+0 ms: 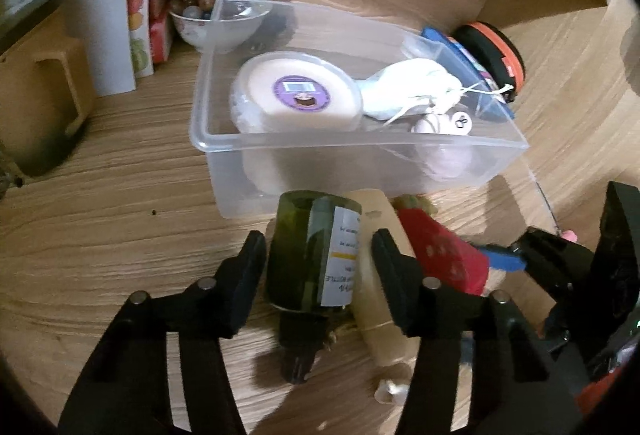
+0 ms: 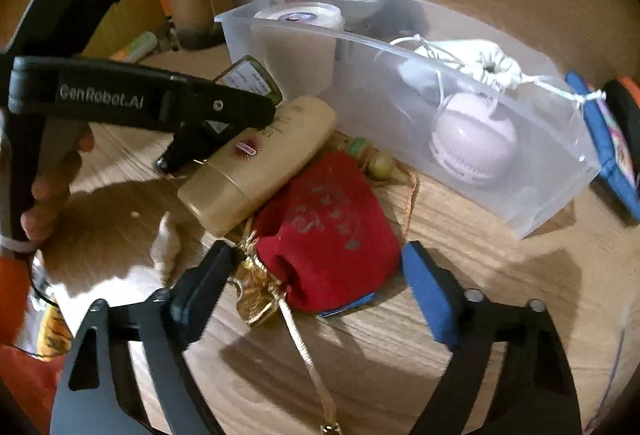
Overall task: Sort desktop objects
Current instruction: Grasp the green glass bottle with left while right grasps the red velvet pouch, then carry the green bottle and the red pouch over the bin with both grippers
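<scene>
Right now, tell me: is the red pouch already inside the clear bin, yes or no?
No. In the right wrist view the red pouch lies on the wooden desk in front of the clear bin, between the open right tongs.

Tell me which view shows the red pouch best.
The right wrist view: the red pouch lies whole between the open right gripper fingers, gold cord visible. The left wrist view shows only part of it, behind a left gripper finger.
</scene>
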